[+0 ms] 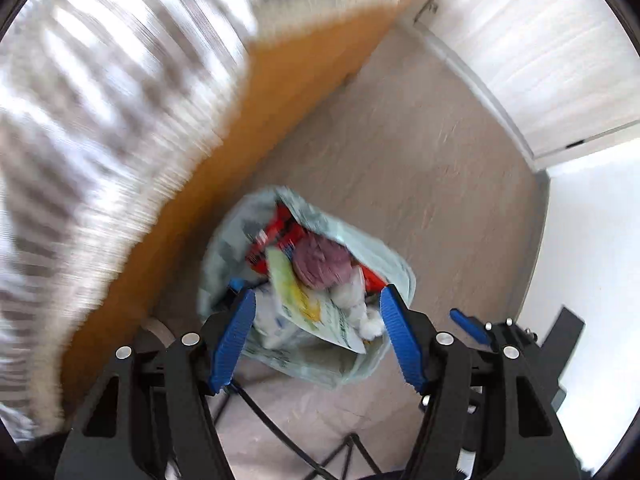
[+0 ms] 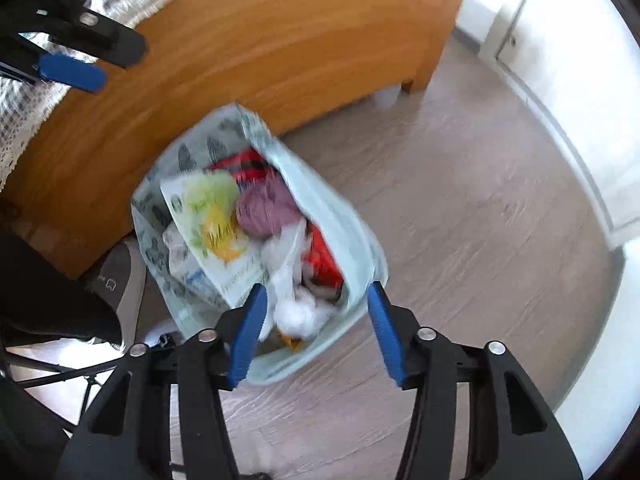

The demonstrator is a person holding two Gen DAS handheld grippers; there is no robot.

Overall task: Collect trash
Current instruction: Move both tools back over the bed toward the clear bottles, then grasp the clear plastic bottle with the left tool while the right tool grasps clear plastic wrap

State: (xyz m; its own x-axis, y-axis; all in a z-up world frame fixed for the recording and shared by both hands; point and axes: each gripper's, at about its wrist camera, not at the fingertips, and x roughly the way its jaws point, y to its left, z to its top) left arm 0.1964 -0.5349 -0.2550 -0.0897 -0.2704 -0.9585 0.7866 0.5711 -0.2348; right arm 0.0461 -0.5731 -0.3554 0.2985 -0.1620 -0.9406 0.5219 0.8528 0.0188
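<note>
A pale green plastic trash bag (image 1: 360, 240) stands open on the floor beside a wooden bed frame. It holds red packaging (image 1: 276, 240), a purple crumpled ball (image 1: 322, 262), a green and yellow paper leaflet (image 1: 304, 304) and white tissue (image 1: 360, 312). My left gripper (image 1: 318, 300) is open and empty above the bag's near rim. In the right wrist view the bag (image 2: 344, 240) lies ahead of my right gripper (image 2: 316, 296), which is open and empty just above its near edge. The left gripper (image 2: 72, 72) also shows at the upper left there.
The wooden bed frame (image 2: 260, 40) with a checked blanket (image 1: 100, 100) runs along the left. White doors (image 1: 540, 60) stand at the far right. A grey slipper (image 2: 116, 276) lies left of the bag. Black stand legs (image 1: 280, 432) cross the wood-look floor (image 2: 480, 220) below.
</note>
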